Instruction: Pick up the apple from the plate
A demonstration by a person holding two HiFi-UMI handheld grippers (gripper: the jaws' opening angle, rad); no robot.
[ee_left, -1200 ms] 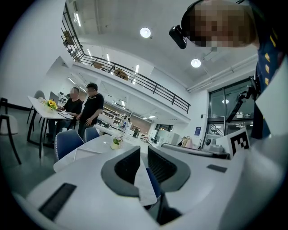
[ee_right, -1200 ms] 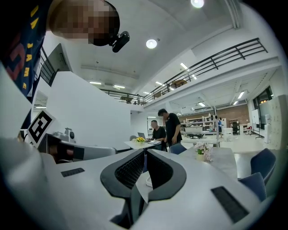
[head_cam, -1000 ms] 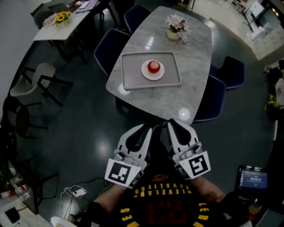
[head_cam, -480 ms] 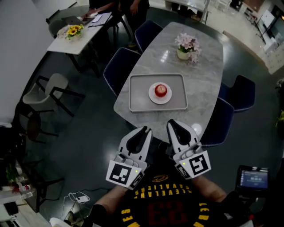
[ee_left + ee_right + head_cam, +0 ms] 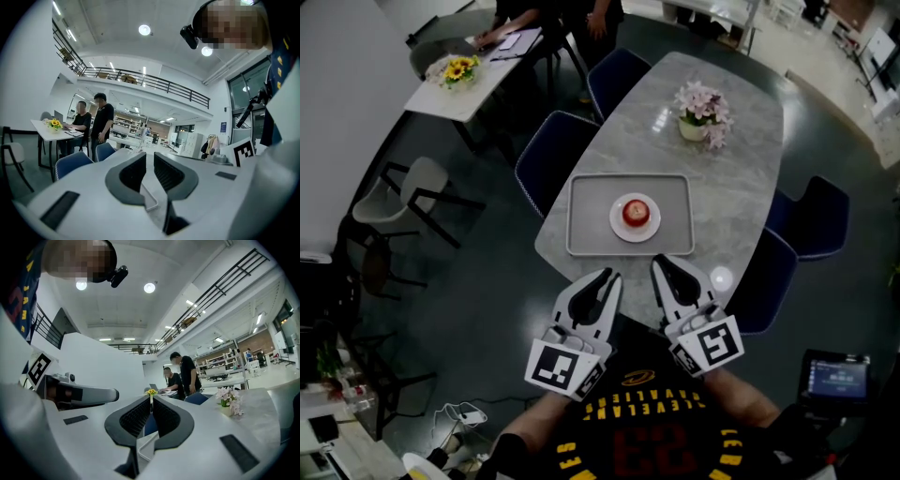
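A red apple (image 5: 636, 212) sits on a small white plate (image 5: 619, 225) in the middle of a grey tray (image 5: 583, 220) on the grey marble table (image 5: 722, 178). Both grippers are held side by side in front of the table's near edge, pointing level at it, well short of the plate. My left gripper (image 5: 605, 282) (image 5: 150, 159) has its jaws narrowly parted with nothing between them. My right gripper (image 5: 668, 272) (image 5: 151, 404) likewise shows a thin gap and holds nothing. The tray's near rim (image 5: 150, 200) (image 5: 146, 445) shows low between the jaws in both gripper views; the apple is hidden there.
A vase of pink flowers (image 5: 701, 114) stands at the table's far end. Blue chairs (image 5: 551, 155) (image 5: 766, 281) are tucked in on both sides. A second table with yellow flowers (image 5: 456, 69) and people stands far left, beside a white chair (image 5: 401, 187).
The table with the tray and apple has drawn closer to the two grippers, which have advanced toward its near edge. Both jaws look unchanged.
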